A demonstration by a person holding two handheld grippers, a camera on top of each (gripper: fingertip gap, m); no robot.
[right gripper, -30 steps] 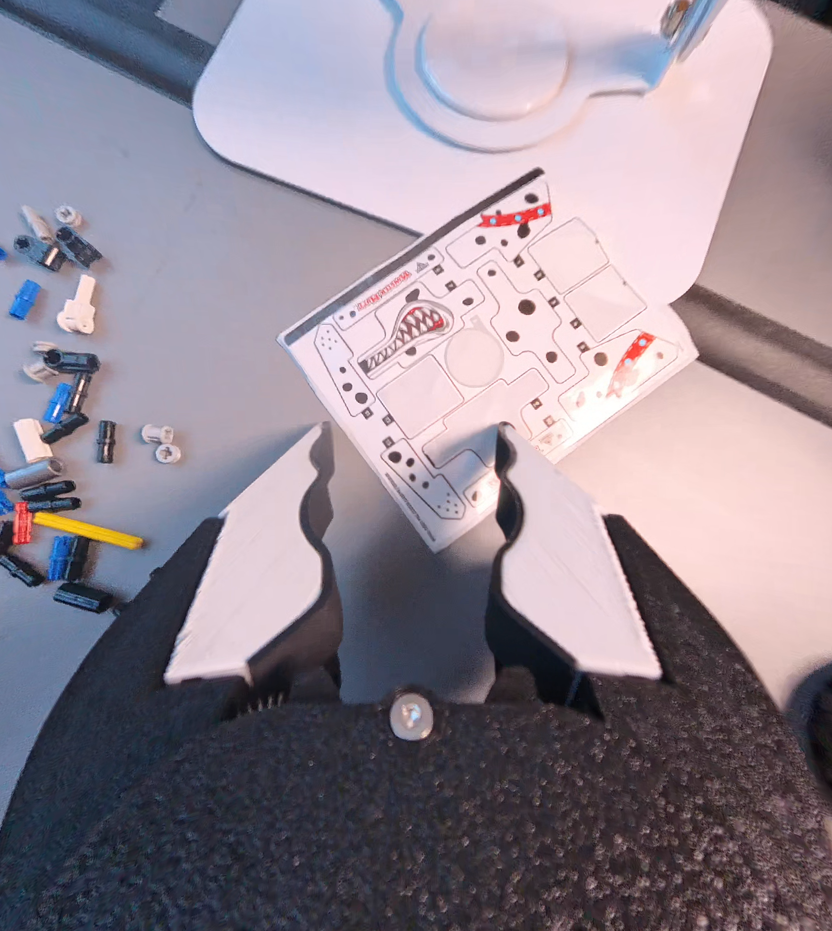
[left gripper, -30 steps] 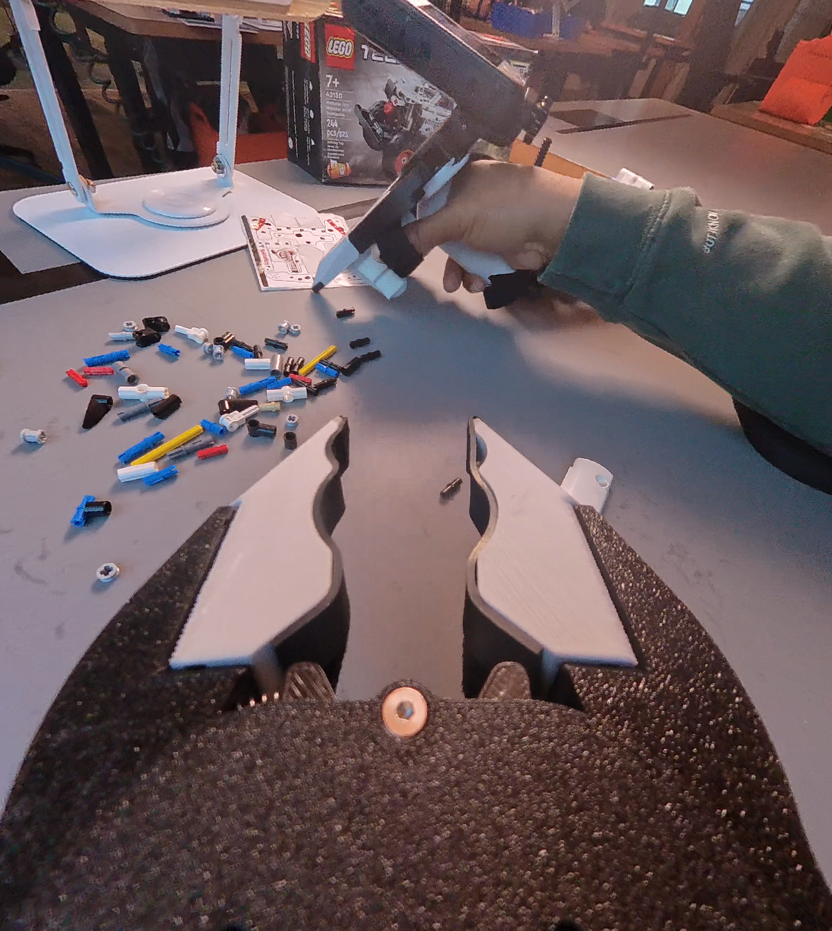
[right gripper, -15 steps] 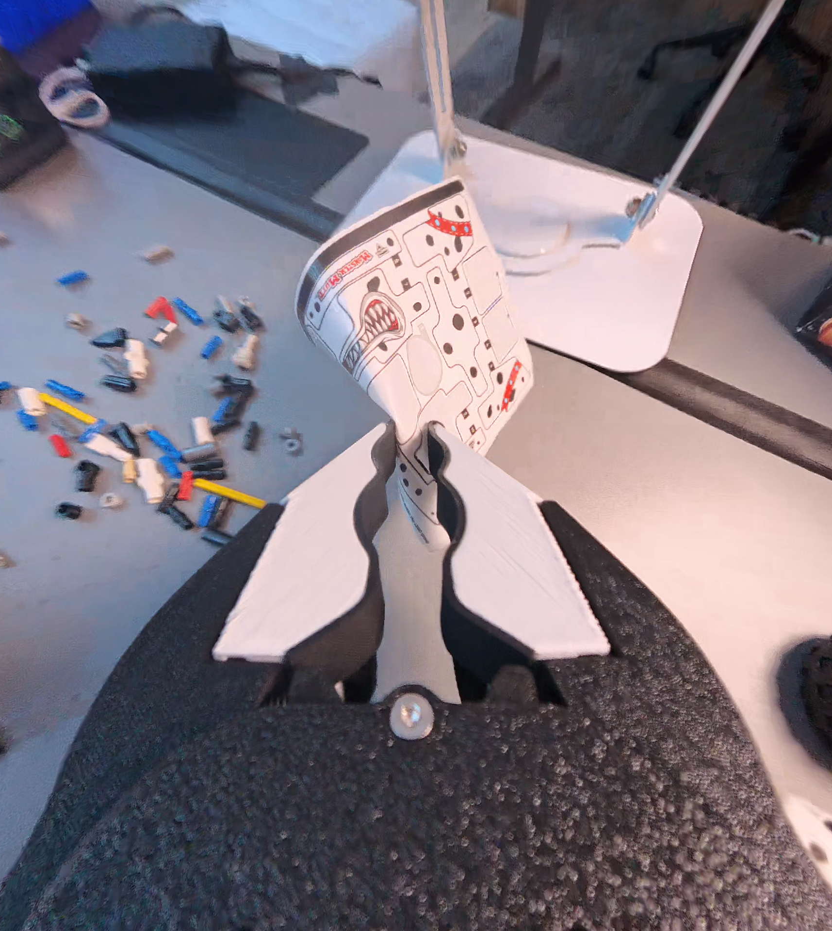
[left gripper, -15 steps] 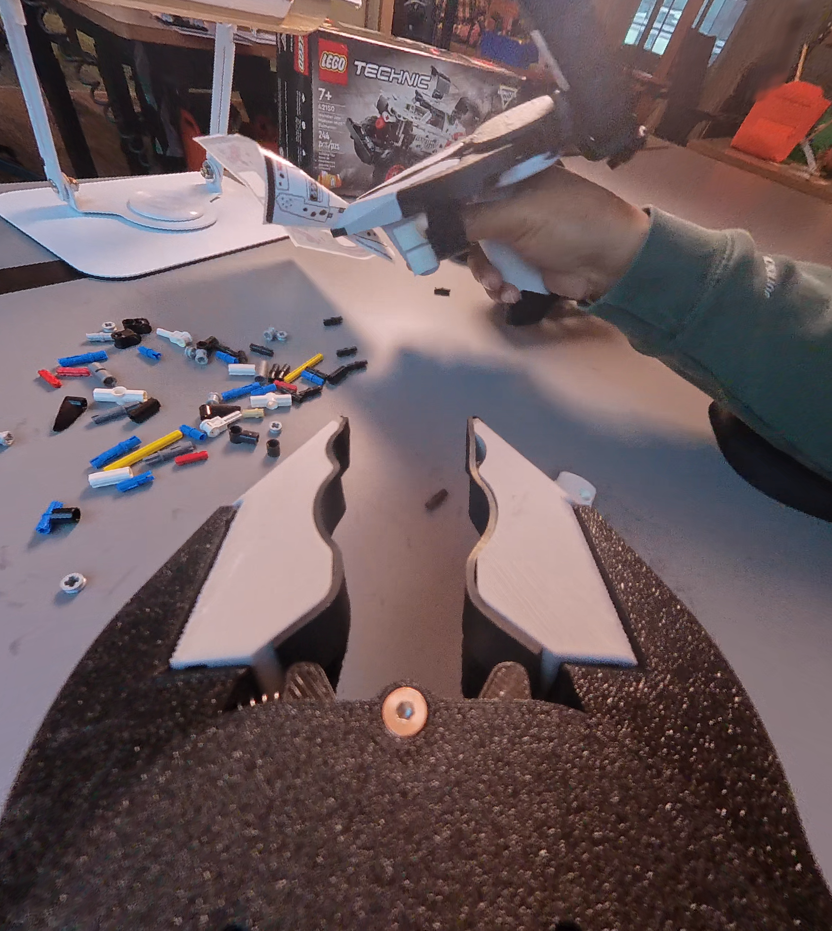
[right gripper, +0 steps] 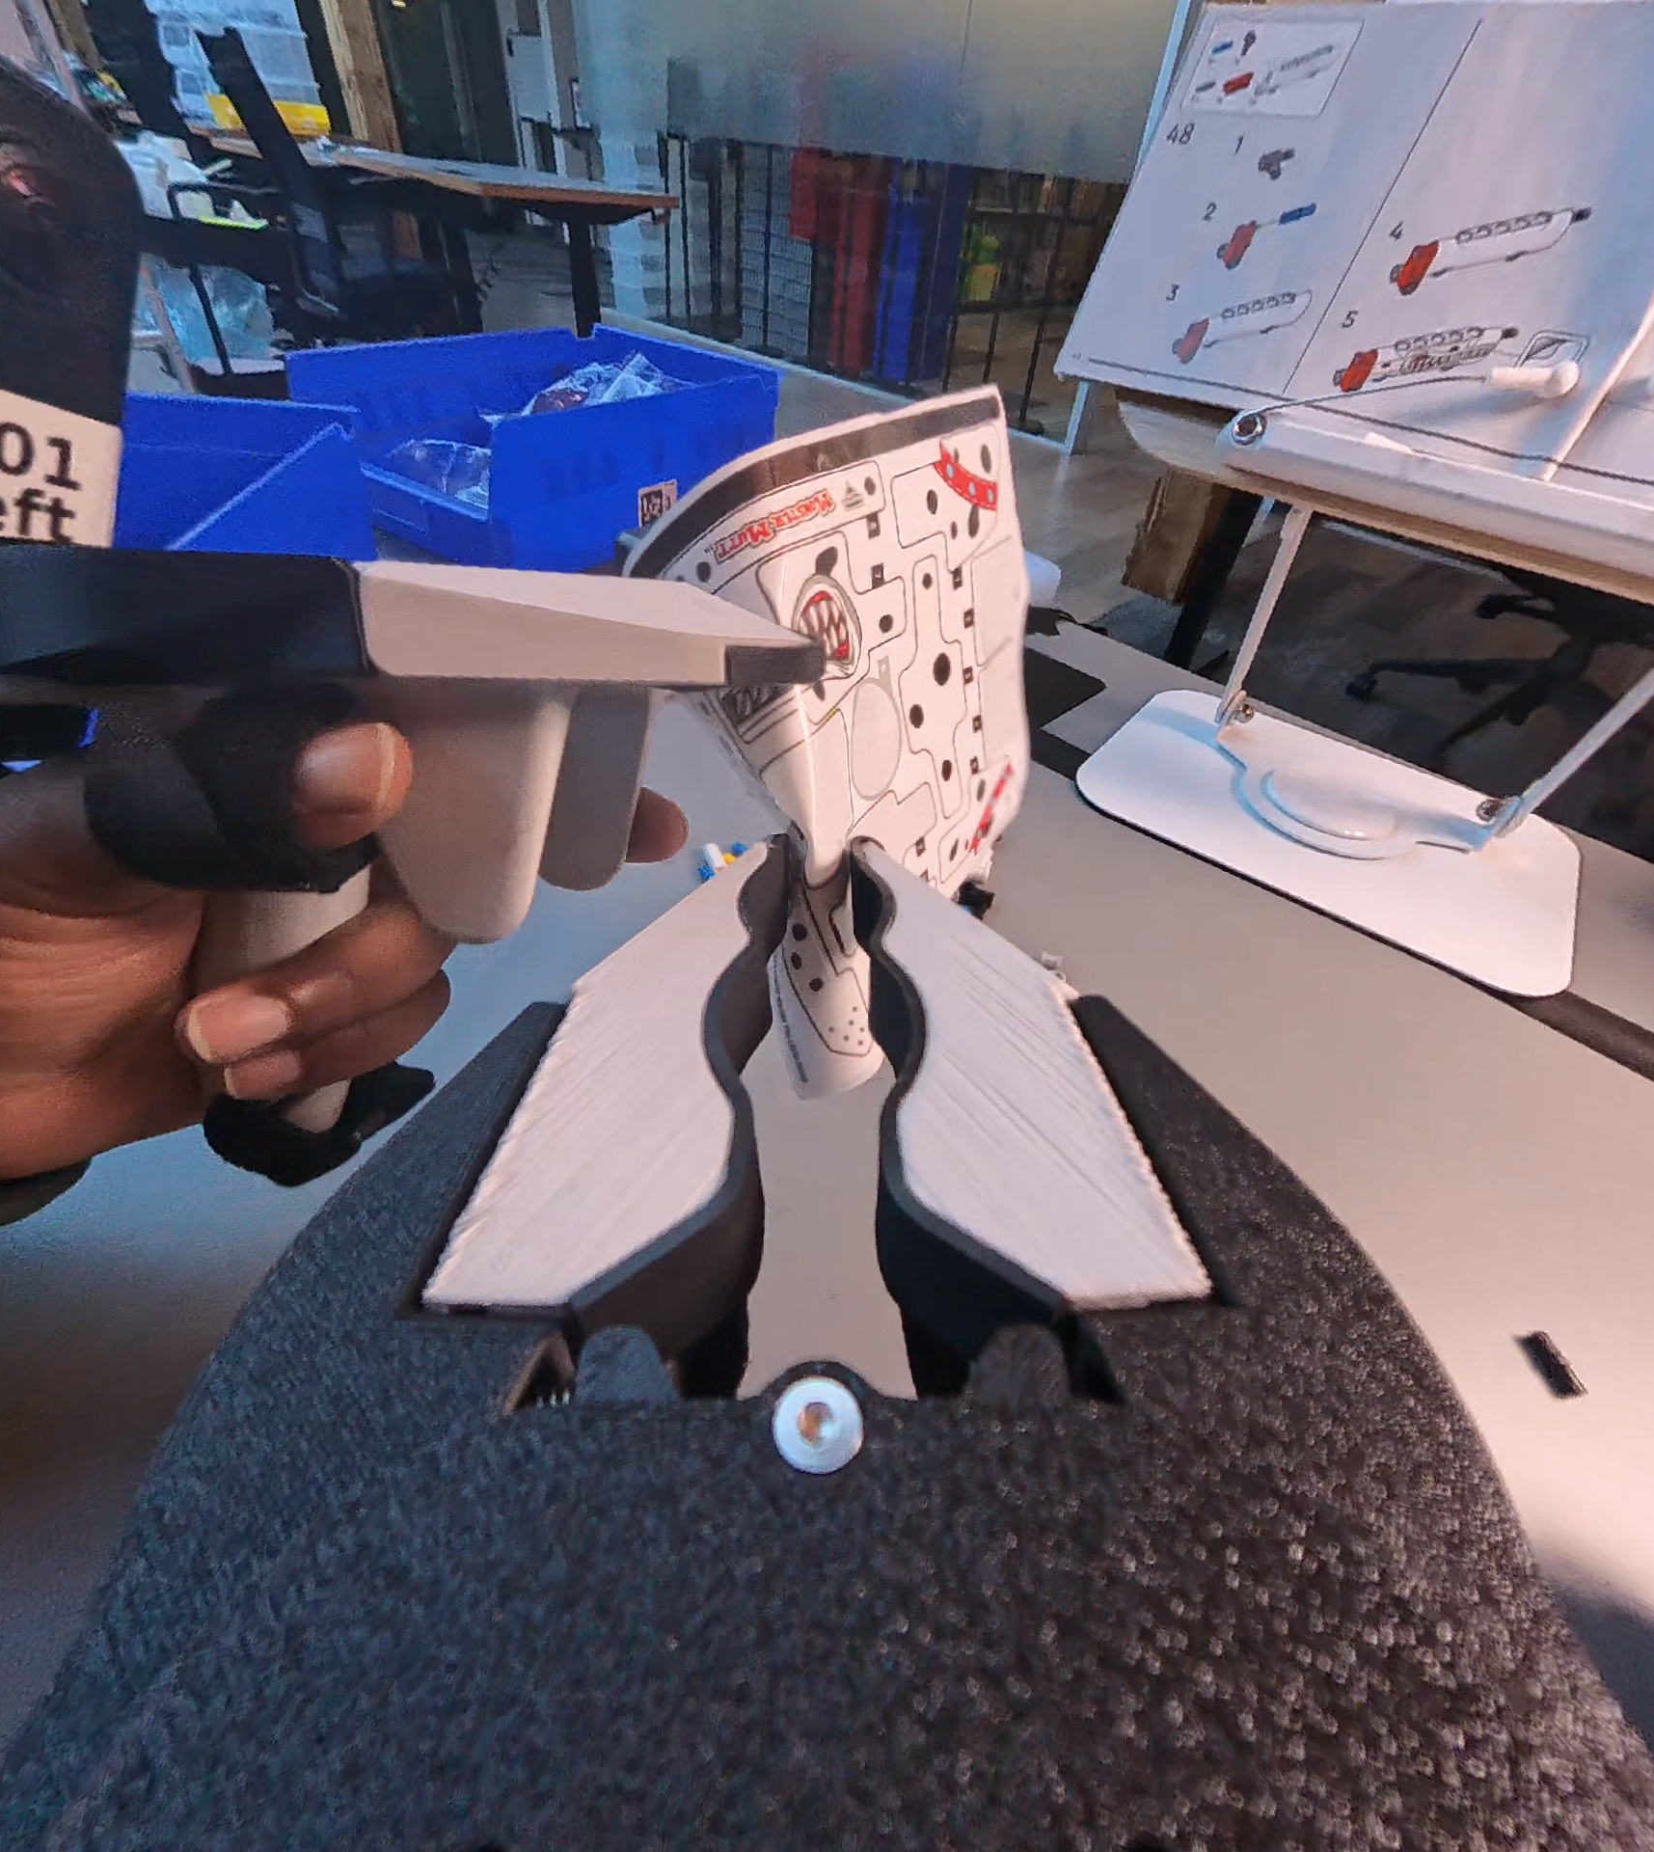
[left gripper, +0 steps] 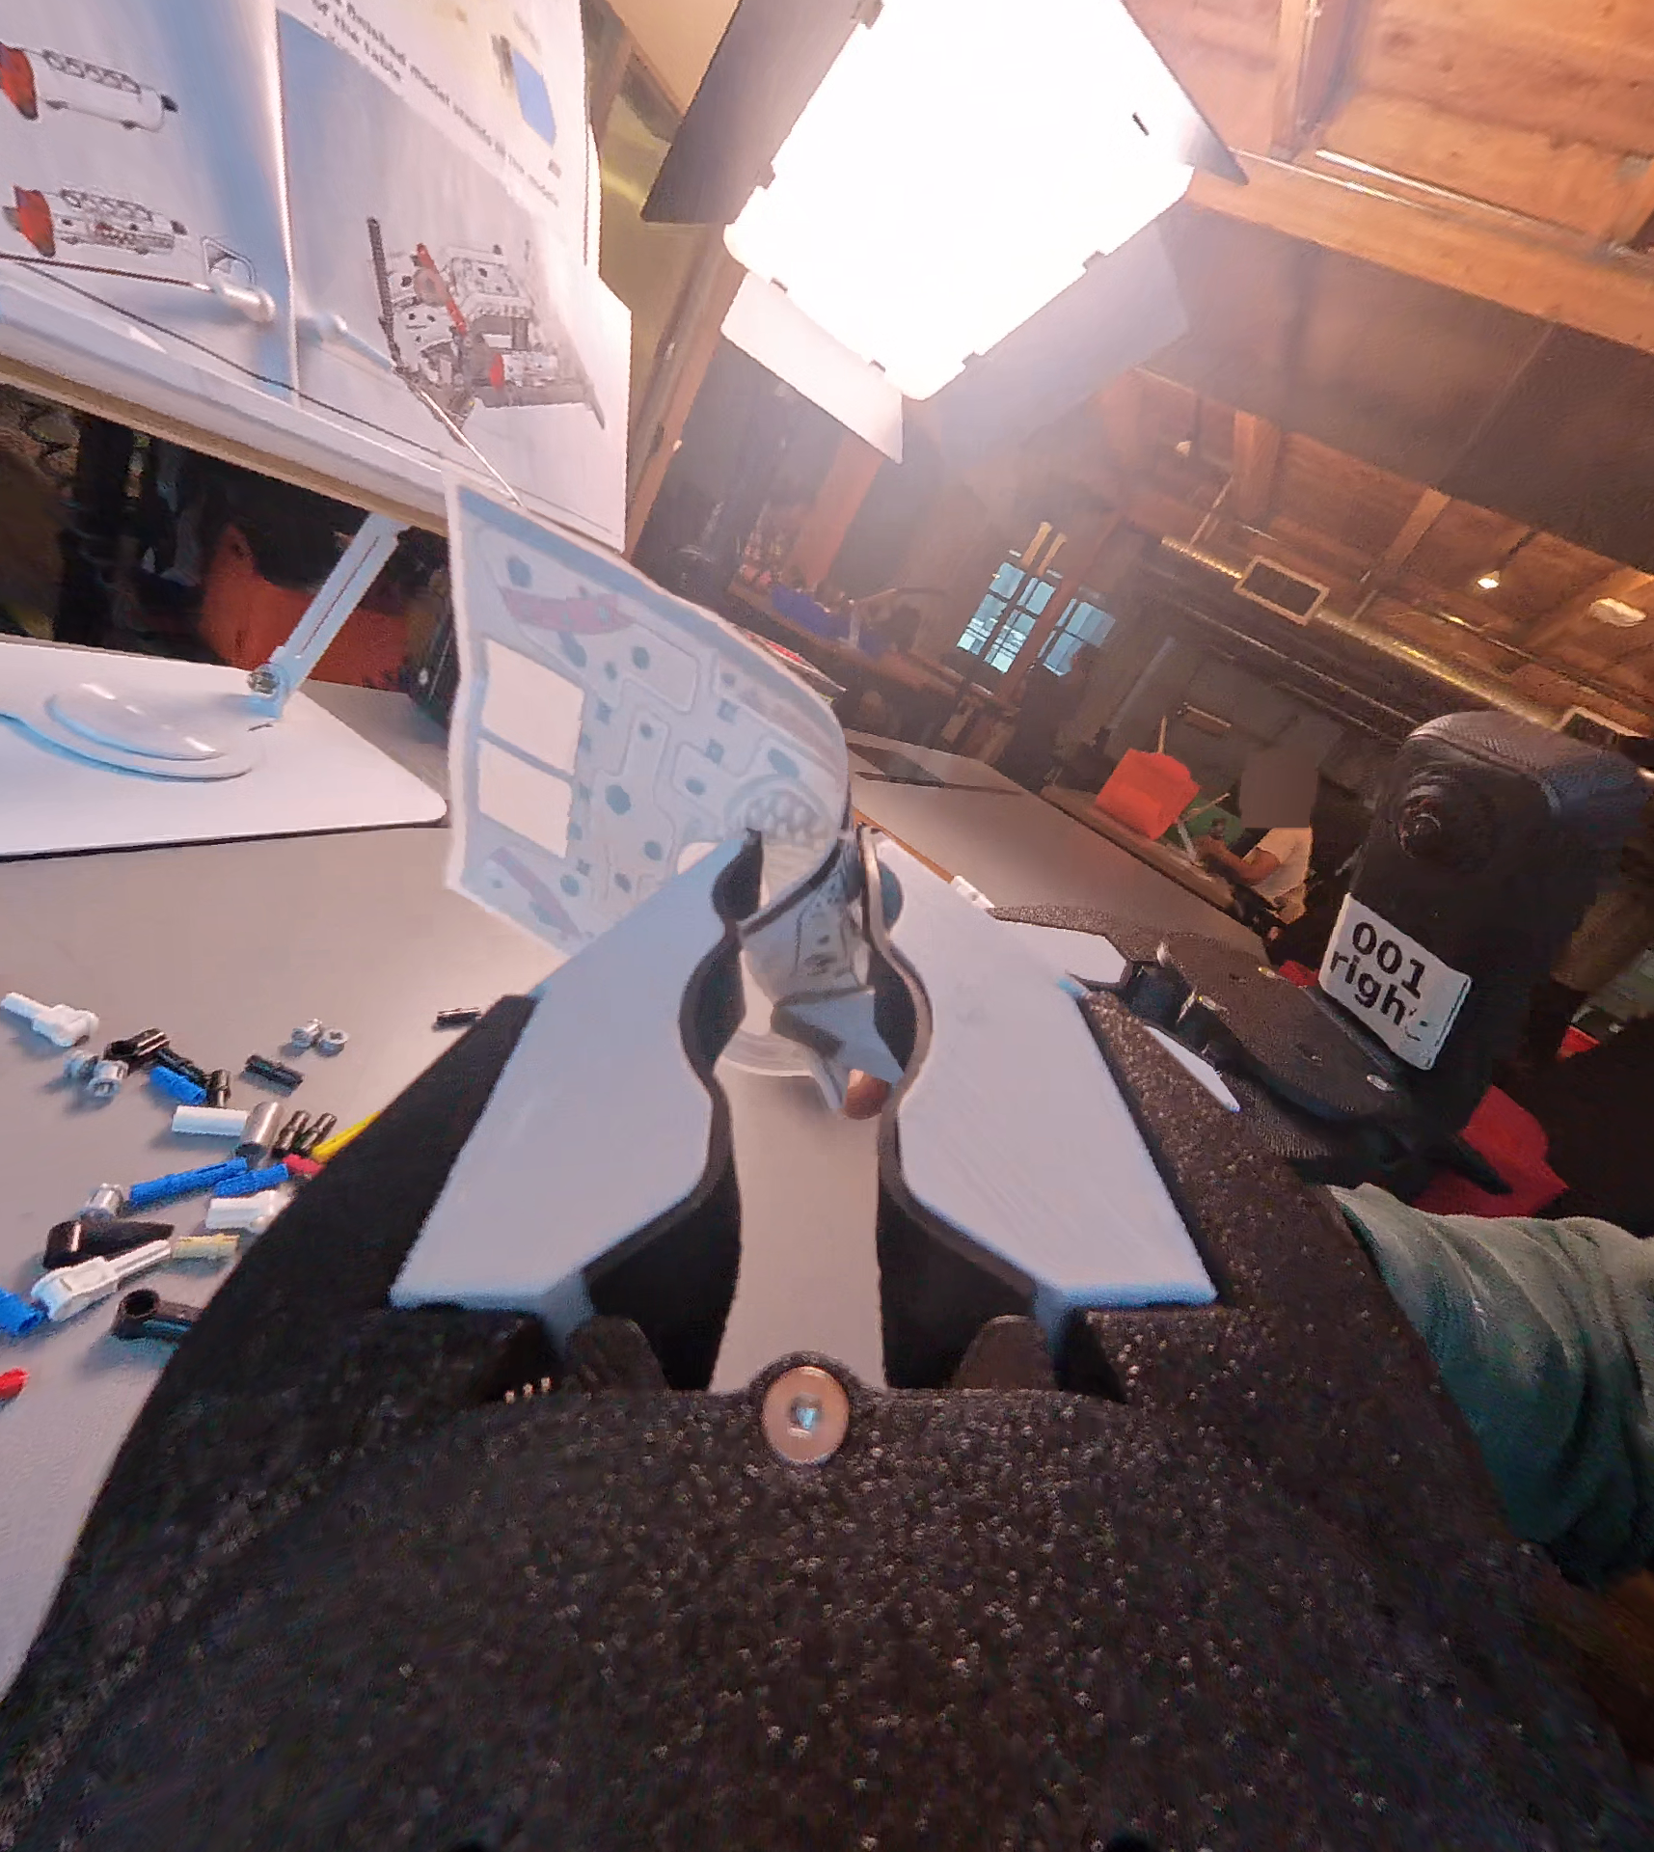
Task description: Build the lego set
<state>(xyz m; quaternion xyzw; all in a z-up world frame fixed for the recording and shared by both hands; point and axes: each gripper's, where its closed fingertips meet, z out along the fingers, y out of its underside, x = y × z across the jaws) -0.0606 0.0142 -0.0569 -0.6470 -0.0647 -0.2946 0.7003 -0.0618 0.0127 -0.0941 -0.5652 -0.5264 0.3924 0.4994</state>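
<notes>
Hand (right gripper: 101, 932) (right wrist view only)

Two blue bins (right gripper: 542, 451) stand behind the grey table (right gripper: 1303, 1102); a bright light panel (left gripper: 953, 180) hangs overhead.

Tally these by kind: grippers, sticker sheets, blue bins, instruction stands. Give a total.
grippers: 2, the left gripper and the right gripper
sticker sheet: 1
blue bins: 2
instruction stand: 1
Total: 6
</notes>
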